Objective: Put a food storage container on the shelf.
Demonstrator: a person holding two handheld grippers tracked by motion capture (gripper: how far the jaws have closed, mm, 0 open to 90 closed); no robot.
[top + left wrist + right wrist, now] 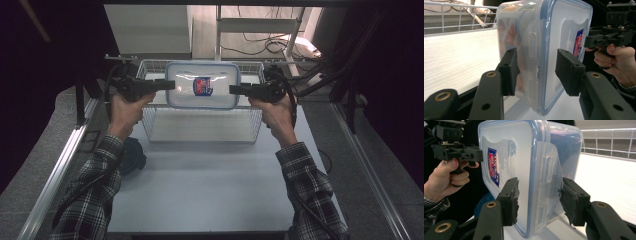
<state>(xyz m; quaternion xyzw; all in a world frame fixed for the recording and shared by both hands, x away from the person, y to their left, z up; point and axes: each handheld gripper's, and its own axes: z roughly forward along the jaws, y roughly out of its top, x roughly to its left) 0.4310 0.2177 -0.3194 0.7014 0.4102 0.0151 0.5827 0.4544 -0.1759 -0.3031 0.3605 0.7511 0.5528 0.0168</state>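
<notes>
Lidded plastic container (202, 85): pinched at its 2 ends by left gripper (169, 85) and right gripper (235, 89), above wire basket (202, 131).

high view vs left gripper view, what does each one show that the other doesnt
High view alone: both plaid sleeves, a dark blue round lid on the table, and the whole wire basket under the lifted container.

Left gripper view alone: the container's side latch between the left gripper's pads.

Both: the clear blue-rimmed container with its label, and the right gripper at its far end.
</notes>
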